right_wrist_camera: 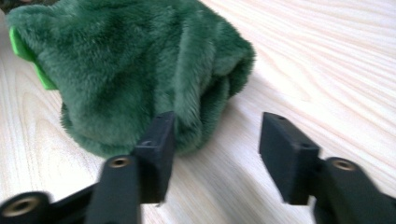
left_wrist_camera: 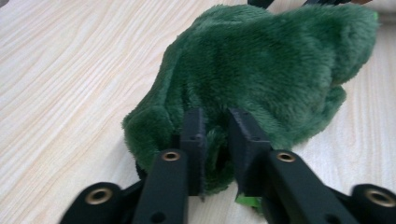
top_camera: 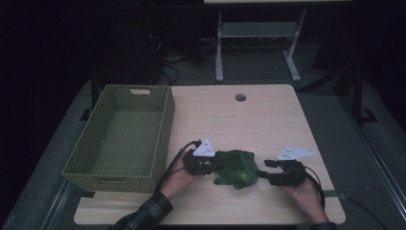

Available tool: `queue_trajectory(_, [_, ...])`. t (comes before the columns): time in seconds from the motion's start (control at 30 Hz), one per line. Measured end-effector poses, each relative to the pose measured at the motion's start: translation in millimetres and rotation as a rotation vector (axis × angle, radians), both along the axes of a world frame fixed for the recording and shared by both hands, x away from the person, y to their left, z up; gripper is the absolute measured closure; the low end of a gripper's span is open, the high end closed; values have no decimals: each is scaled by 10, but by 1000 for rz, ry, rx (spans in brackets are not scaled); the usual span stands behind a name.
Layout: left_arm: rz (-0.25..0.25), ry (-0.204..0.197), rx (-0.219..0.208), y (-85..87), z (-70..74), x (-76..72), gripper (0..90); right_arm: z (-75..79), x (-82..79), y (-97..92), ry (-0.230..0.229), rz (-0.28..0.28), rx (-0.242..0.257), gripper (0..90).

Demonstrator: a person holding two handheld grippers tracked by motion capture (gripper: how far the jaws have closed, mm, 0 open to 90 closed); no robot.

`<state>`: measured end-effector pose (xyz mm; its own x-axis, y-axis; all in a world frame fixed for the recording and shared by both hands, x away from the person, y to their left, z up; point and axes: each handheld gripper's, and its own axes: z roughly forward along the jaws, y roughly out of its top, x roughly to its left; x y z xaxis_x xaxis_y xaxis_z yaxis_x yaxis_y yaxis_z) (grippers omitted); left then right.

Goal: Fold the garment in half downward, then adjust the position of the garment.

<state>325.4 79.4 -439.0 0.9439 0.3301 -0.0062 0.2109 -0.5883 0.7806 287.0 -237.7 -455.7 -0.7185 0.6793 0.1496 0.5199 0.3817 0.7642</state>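
Green plush cloth (top_camera: 238, 168): bunched, lower centre of the counter (top_camera: 268, 115), between both tools.
Left tool (left_wrist_camera: 216, 135): narrowly parted, fabric fold between, grip seemingly loosened.
Right tool (right_wrist_camera: 219, 154): open, holding nothing, cloth beside it.
Wicker basket (top_camera: 163, 139): left, nearer the left tool.

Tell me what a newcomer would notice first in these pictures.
First comes the dark green plush cloth, bunched near the front edge of the wooden table, between the left hand-held gripper and the right hand-held gripper. Next comes the green woven basket, empty, at the table's left side.
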Motion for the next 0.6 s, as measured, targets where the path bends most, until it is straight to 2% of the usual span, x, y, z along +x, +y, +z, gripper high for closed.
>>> queue_trajectory(0.07, [3, 0, -9, 2, 19, -8, 686, 8, -14, -55, -5, -23, 2, 341])
queue_trajectory(0.17, [8, 13, -27, 11, 63, -20, 574, 10, -32, -128, -2, -47, -2, 271])
queue_trajectory(0.3, [-2, 15, -39, 2, 144, -45, 471, -50, -49, -227, 13, -85, -19, 210])
queue_trajectory(0.4, [-18, 10, -50, -23, 222, -69, 431, -103, -58, -279, 33, -109, -40, 176])
queue_trajectory(0.6, [-56, -3, -76, -131, 364, -119, 415, -151, -56, -356, 29, -140, -58, 141])
